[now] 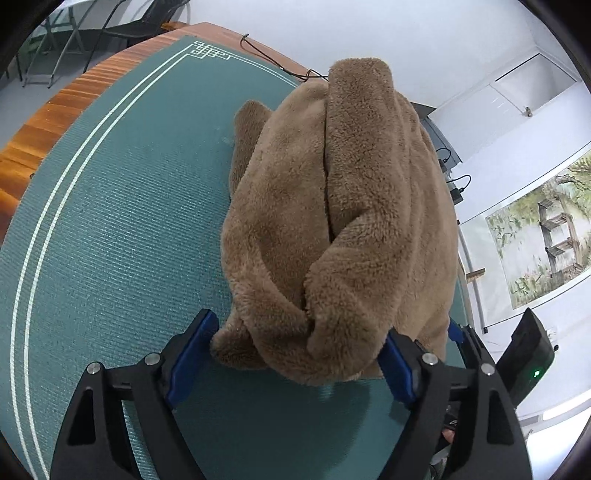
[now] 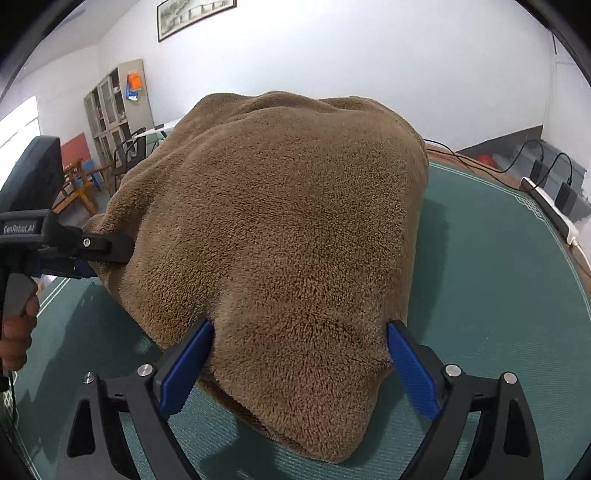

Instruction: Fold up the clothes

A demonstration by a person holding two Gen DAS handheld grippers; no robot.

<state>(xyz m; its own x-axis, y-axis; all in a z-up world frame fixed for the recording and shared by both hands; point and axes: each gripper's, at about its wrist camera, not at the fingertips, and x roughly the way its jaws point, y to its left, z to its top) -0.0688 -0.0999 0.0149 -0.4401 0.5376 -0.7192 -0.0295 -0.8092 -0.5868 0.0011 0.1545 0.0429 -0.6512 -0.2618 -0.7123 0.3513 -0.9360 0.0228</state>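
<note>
1. Left claw (image 1: pixel 299 363): jaws wide apart. The near end of the brown fleece garment (image 1: pixel 332 229) lies between the blue pads (image 1: pixel 188 363); fleece brushes both pad tips, no squeeze visible. Pressing or only touching: cannot tell for certain; reads as apart.
2. Right claw (image 2: pixel 299 363): jaws wide apart, straddling the garment's (image 2: pixel 280 229) near hem. Fleece fills the gap and meets both pads (image 2: pixel 412 373); no pinch seen.
3. Garment: one piece, bundled in a mound on the green mat (image 1: pixel 110 240) covering the worktop (image 1: pixel 48 122). Two folded flaps overlap on top in the left view. Its far side hides the mat behind it.
4. Right view, 9 o'clock: the left claw's body (image 2: pixel 55 240) meets the garment's edge; its tips are buried in fleece. Writing on it: "GenRobot.AI". A hand (image 2: pixel 16 332) grips the handle, cut off by the frame.
5. Outward: one cable (image 1: pixel 273 62) at 12 o'clock on the worktop; two framed pictures (image 1: pixel 543 236) (image 2: pixel 195 14), contents hard to read; one cabinet (image 2: pixel 114 107) at 10 o'clock.
</note>
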